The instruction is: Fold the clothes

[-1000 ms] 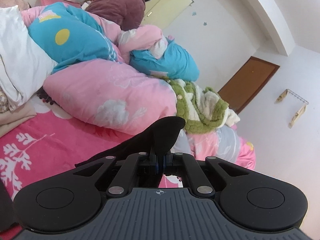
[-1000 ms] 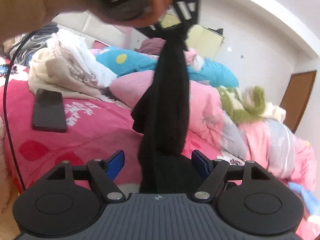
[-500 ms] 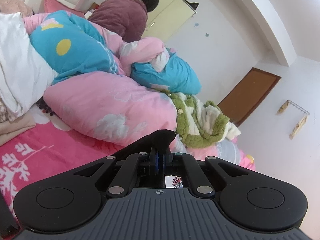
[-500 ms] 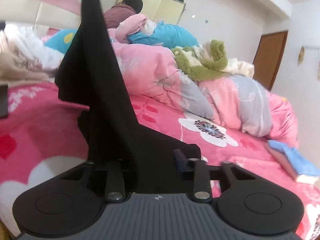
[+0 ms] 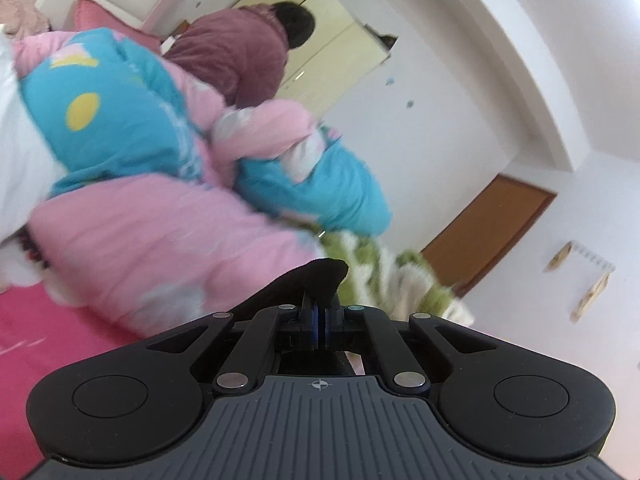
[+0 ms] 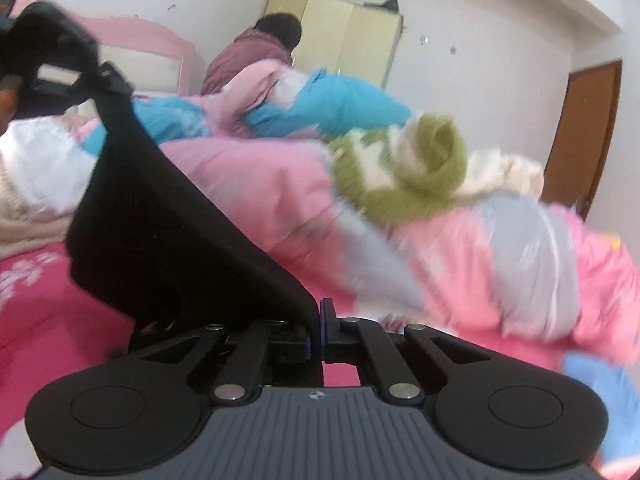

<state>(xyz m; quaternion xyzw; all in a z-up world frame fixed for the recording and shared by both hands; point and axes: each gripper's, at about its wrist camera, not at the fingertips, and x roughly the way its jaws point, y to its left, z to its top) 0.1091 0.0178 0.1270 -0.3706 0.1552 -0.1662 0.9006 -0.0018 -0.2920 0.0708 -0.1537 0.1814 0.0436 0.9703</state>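
Garment [image 6: 168, 240]: 1 black, matte, soft knit, stretched in a taut sheet above the bed [image 6: 44, 320] btwn 2 tools. Left tool [image 5: 321, 320] & right tool [image 6: 321, 330] both pinch its edges.

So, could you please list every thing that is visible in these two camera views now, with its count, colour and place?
black garment: one, black, stretched between both grippers above the bed
bed sheet: one, deep pink with white flowers, lower left
quilt: one, pale pink with grey patches, heaped across the bed
blue bedding: blue and pink, piled behind the quilt
fleece garment: one, green and white, on the quilt
wardrobe: one, pale yellow, back wall
door: one, brown, right
other person: one, maroon top, by the wardrobe
left gripper: one, black, shut on the garment's corner
right gripper: one, black, shut on the garment's edge
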